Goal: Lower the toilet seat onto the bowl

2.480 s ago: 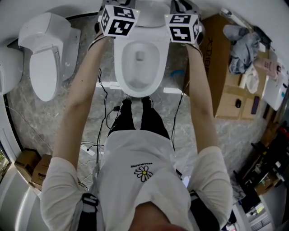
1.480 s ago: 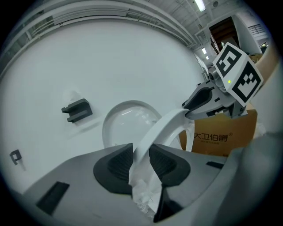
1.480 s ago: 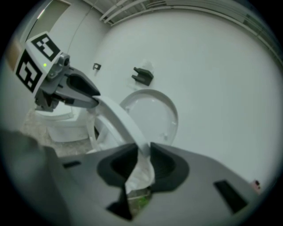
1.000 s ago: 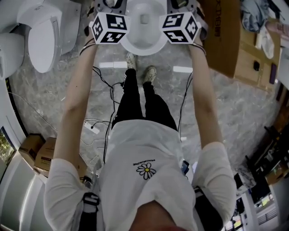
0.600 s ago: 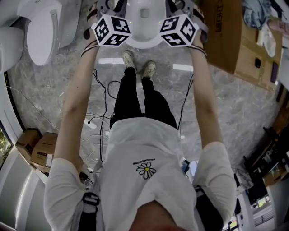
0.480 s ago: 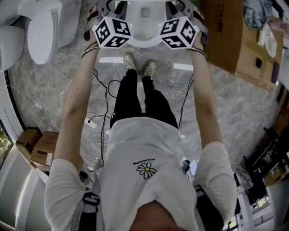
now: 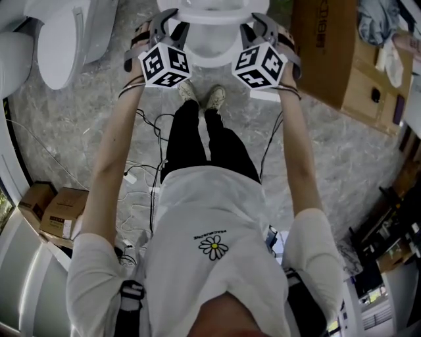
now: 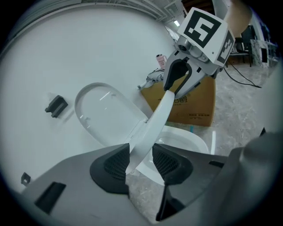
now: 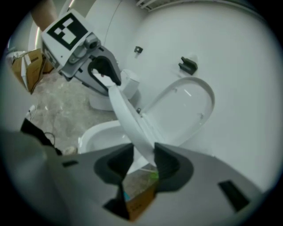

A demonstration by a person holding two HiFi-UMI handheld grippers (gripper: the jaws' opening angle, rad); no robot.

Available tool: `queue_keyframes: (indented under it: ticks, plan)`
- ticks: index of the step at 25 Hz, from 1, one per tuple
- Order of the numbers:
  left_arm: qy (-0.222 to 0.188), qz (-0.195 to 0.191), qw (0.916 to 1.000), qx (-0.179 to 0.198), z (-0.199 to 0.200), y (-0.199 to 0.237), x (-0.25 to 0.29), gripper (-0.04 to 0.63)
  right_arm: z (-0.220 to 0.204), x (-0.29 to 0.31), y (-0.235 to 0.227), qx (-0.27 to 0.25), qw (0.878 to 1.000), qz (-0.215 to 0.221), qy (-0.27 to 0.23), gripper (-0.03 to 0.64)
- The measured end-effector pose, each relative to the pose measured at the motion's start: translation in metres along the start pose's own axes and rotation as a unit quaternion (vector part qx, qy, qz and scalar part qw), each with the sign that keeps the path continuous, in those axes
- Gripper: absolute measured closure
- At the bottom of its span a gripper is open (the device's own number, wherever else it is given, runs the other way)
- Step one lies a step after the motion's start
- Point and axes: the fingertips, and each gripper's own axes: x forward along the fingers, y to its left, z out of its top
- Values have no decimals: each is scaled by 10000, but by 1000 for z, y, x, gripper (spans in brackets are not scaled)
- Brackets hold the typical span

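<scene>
The white toilet seat [image 8: 154,119] hangs tilted, partway down over the bowl [image 8: 185,141]. The lid [image 8: 104,110] still stands upright against the wall. My left gripper [image 8: 140,163] has the seat's left rim between its jaws, and my right gripper [image 9: 142,165] has the right rim [image 9: 128,114]. Both pairs of jaws have just been opening. The rim sits loosely between the pads, with a gap showing on the right gripper. In the head view the left gripper [image 7: 172,18] and the right gripper [image 7: 254,20] flank the bowl [image 7: 209,39] at the top edge.
A second toilet [image 7: 62,39] stands to the left. A large cardboard box [image 7: 329,52] is close on the right. Cables [image 7: 148,178] trail over the marble floor beside the person's feet [image 7: 200,95]. Small boxes [image 7: 56,210] lie at the left wall.
Both grippers have come down and nearer to the person in the head view, bringing the seat with them. The toilet has slid up to the picture's top edge.
</scene>
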Motion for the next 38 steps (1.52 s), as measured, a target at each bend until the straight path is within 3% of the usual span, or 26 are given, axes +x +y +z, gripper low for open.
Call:
queue_keyframes:
  ticks: [5,13,24,38]
  plan:
    - [201,-612,9978,168,-15,-33,-1,362,-16,2,23,-77,9996,235,142,450]
    - [487,-1195,9907,444,-44,-73,-2,360,-39,6,64,-300,9961,711,434,442]
    - [859,-1811,9792,317,-84,-125,11,360,-73,23,117,-291,9879,1376,646,436]
    - [1437,-2597,9547,212,-135,-191,39,360,-122,58,174,55,9694,2179,1134,460]
